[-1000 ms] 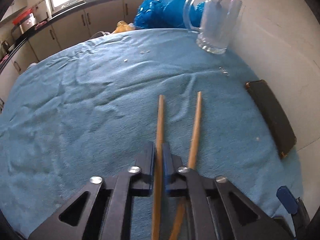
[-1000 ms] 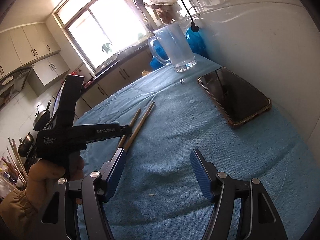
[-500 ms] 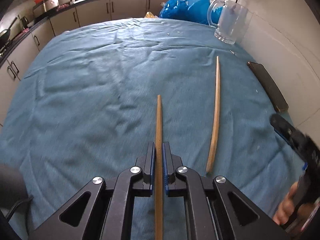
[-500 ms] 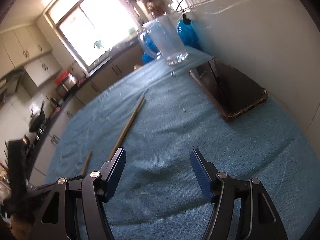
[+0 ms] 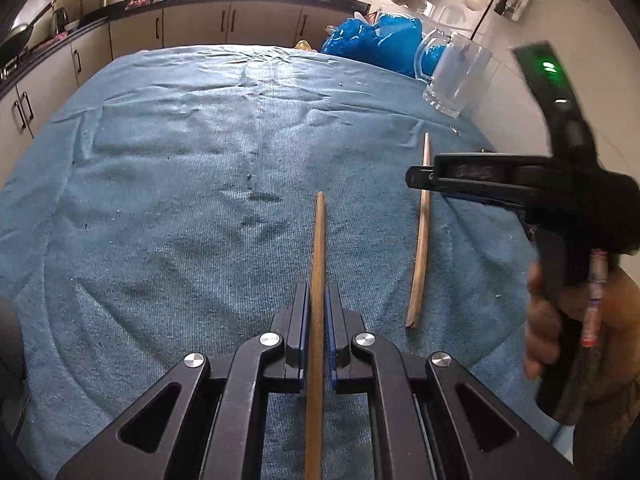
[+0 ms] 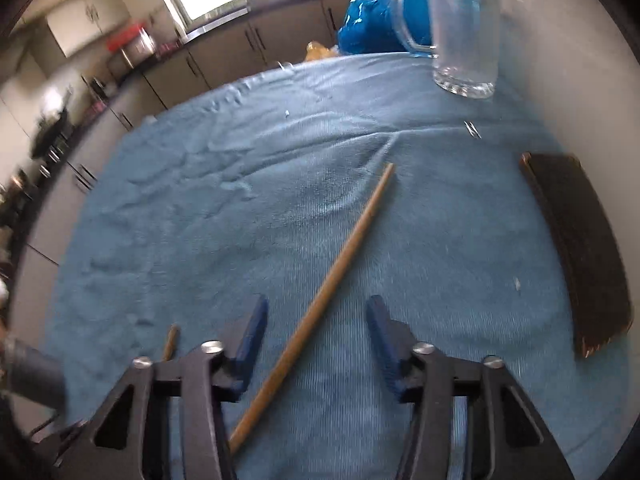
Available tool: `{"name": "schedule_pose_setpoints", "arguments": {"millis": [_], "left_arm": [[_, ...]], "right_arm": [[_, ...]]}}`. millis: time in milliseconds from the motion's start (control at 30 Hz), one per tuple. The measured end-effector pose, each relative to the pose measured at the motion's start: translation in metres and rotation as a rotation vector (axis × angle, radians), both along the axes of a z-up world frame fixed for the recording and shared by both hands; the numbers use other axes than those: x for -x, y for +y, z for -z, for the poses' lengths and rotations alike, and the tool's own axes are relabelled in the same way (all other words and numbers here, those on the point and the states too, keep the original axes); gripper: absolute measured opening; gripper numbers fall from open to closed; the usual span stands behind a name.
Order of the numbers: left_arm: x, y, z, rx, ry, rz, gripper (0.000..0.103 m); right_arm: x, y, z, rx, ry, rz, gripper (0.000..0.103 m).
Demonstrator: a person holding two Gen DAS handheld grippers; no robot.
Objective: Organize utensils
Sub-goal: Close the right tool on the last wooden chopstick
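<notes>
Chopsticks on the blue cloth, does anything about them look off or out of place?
Yes. The pair is split: one chopstick is clamped in the left gripper, while the other chopstick lies loose on the cloth, angled between the open fingers of the right gripper. Its near end looks chipped in the left view.

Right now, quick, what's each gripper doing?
Left gripper: shut on a thin wooden chopstick.
Right gripper: open, holding nothing, over the second wooden chopstick on the blue cloth.
</notes>
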State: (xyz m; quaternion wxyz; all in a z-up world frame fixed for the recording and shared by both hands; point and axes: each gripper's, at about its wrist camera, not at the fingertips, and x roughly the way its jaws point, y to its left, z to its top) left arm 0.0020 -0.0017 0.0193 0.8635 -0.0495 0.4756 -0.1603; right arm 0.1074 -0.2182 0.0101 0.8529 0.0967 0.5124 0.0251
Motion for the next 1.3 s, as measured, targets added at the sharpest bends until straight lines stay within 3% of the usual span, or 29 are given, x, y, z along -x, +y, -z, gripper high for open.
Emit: {"name": "schedule_pose_setpoints", "arguments": {"millis": [67,200,367,500,567,633,700,1000,1300], "left_arm": [[-0.001,0.001,0.001,0.017,0.019,-0.003,0.007],[0.003,0.006,0.000,0.031,0.068,-0.009,0.007],[0.030,0.022,0.000,0.109,0.183,-0.044,0.007],[0.057,0.030,0.001,0.149,0.229,-0.050,0.007],[0.065,0.028,0.000,0.128,0.225,-0.039,0.007],[0.067,0.024,-0.002,0.096,0.225,-0.032,0.007],[0.065,0.022,-0.003,0.079,0.235,-0.039,0.007],[0.021,-0.005,-0.006,-0.113,0.258,-0.029,0.007],[-0.001,-0.002,-0.005,-0.085,0.273,-0.017,0.007]], "right_arm": [[-0.006,0.009,0.001,0.096,0.006,-0.012,0.019],[0.007,0.006,0.002,0.104,0.037,-0.038,0.008],[0.056,0.001,-0.002,0.062,0.094,-0.114,0.008],[0.111,-0.005,-0.004,0.063,0.151,-0.187,0.009],[0.136,-0.009,-0.005,0.070,0.165,-0.201,0.014],[0.146,-0.013,-0.004,0.054,0.169,-0.205,0.030],[0.150,-0.014,-0.005,0.050,0.164,-0.207,0.035],[0.094,-0.007,-0.003,0.072,0.208,-0.175,0.037],[0.045,0.005,-0.002,0.148,0.247,-0.166,0.036]]}}
